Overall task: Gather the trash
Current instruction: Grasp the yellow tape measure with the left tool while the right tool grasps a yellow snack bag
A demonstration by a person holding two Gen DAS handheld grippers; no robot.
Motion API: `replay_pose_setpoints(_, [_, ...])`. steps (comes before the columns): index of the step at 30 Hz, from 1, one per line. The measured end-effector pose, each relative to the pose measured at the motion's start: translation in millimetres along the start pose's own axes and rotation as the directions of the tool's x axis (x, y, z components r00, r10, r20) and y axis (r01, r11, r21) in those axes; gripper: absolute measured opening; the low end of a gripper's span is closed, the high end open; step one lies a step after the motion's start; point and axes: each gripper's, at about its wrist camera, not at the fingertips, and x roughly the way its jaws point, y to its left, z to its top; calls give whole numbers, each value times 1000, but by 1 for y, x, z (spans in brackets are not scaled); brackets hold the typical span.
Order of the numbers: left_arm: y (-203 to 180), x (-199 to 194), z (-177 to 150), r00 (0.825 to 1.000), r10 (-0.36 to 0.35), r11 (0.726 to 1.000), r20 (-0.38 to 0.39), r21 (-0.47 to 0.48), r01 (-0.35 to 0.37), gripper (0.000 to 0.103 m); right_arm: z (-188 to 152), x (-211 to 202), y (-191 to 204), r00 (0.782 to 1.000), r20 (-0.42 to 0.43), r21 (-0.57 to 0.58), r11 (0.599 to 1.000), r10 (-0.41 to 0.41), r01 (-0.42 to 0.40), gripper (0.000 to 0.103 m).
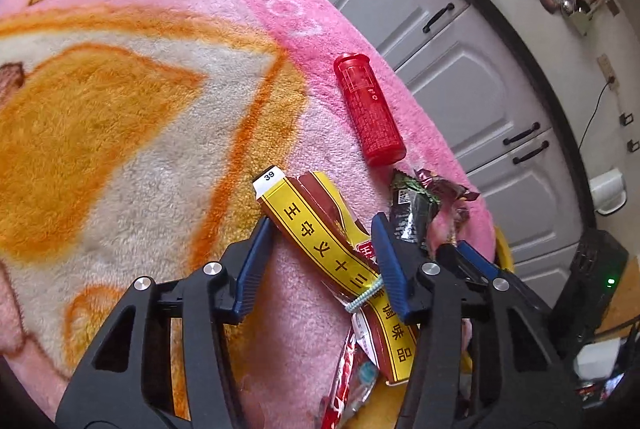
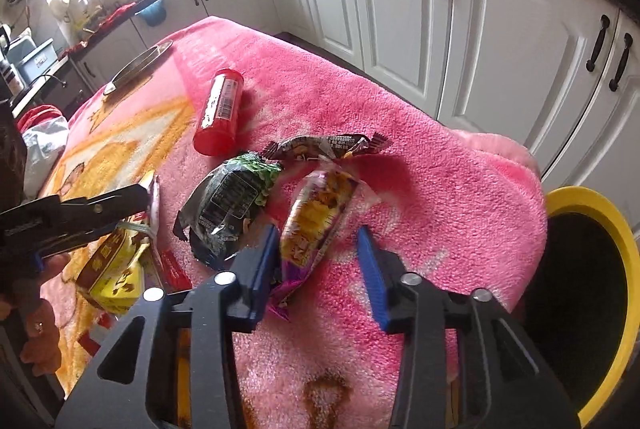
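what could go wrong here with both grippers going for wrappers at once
The left gripper straddles the yellow packet, which lies slanted across its jaws, so the grip may catch only an edge. The right gripper has the purple wrapper against one finger only; closing could push it aside. The two grippers sit close and could bump.

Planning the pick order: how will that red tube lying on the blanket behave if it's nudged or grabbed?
The red tube is a smooth cylinder lying on its side, so it would probably roll if pushed across its length, though the fluffy blanket should slow it. It looks like rigid plastic, likely stiff and a bit slippery between pads. Grabbing across its middle seems safest.
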Motion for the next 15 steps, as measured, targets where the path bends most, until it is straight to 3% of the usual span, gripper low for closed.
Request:
replay_pose_setpoints(6, [-4,0,-2,999,38,998,-3,51,-38,37,-7,-5,-2,1000,-4,1,1000,25,-25,20])
replay_pose_setpoints(15, [1,-8,-3,1000,-13,999,5,39,12,24,-20,-22,-1,999,26,-27,999,44,-43,17])
